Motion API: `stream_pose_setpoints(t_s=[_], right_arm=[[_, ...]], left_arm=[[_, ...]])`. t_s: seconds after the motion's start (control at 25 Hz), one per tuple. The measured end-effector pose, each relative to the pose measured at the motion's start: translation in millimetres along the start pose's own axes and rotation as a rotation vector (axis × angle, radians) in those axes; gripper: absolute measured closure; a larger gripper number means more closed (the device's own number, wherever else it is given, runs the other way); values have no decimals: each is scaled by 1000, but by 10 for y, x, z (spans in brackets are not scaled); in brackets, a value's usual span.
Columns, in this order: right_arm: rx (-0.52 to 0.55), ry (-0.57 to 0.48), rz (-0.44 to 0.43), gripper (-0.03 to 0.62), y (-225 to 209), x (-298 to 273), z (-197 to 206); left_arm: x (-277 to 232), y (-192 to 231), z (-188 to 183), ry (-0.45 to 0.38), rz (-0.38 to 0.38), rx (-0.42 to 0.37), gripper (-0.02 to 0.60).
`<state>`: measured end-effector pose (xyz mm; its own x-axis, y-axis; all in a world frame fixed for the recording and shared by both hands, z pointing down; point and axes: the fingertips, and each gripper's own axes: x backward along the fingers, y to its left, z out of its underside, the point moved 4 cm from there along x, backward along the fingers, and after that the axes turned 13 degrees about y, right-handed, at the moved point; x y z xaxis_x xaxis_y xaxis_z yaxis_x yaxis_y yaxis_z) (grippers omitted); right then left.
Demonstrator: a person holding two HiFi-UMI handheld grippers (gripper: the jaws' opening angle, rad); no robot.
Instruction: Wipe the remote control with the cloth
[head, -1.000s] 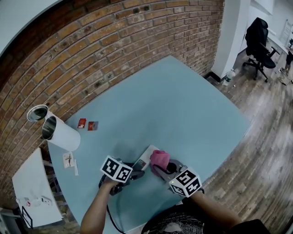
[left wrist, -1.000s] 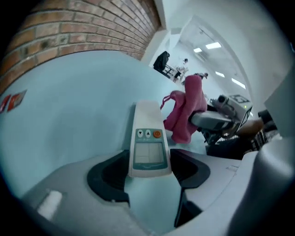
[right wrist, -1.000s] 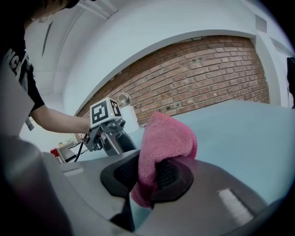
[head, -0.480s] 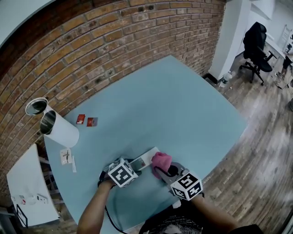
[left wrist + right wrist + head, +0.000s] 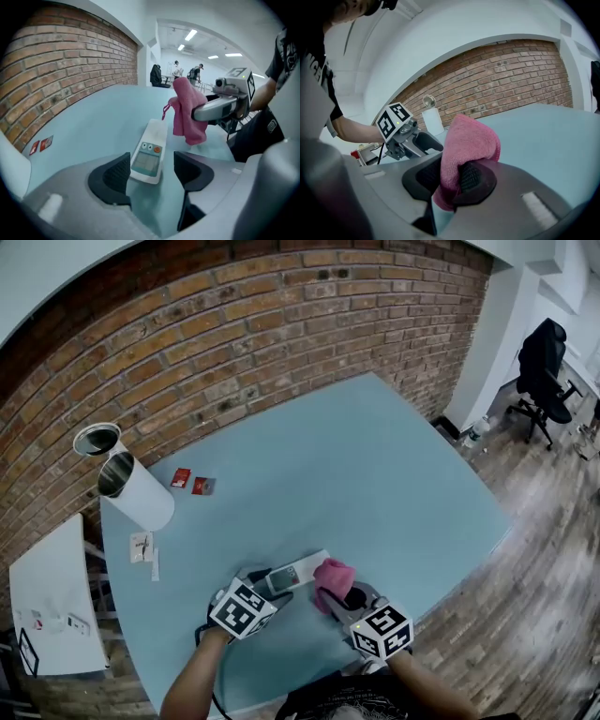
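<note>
My shirt [image 5: 255, 136]: black, short-sleeved, white print on chest and sleeve. Black cable [image 5: 382, 152] at my left wrist.

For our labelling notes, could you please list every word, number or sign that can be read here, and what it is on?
Nothing can be read for certain.
On the remote control: button symbols, too small.
On the red cards: print too small.
On the paper slip: blurred.
On the marker cubes: black-and-white squares, no words.

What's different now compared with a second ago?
The left gripper has rolled, and its jaws are opening around the remote control, which lies loose between them. The right gripper still clamps the pink cloth close by the remote.
</note>
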<state>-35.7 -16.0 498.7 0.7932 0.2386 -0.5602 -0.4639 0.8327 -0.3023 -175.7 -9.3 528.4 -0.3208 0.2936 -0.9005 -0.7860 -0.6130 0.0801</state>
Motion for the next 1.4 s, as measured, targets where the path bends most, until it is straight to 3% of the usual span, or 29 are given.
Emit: stream_pose_setpoints(t_s=[0.12, 0.28, 0.72, 1.04, 1.4], right_arm=[[18, 5, -13, 530, 1, 47, -39], [42, -5, -46, 530, 25, 154, -70], [116, -19, -137, 530, 180, 463, -109], [152, -30, -187, 531, 295, 603, -95], [154, -23, -165, 531, 305, 756, -41]], left_arm=[[143, -193, -97, -129, -27, 97, 350], [321, -402, -238, -280, -180, 210, 578], [534, -987, -395, -467, -308, 455, 578], [606, -1236, -369, -504, -381, 540, 578], [670, -1422, -344, -541, -422, 620, 580]])
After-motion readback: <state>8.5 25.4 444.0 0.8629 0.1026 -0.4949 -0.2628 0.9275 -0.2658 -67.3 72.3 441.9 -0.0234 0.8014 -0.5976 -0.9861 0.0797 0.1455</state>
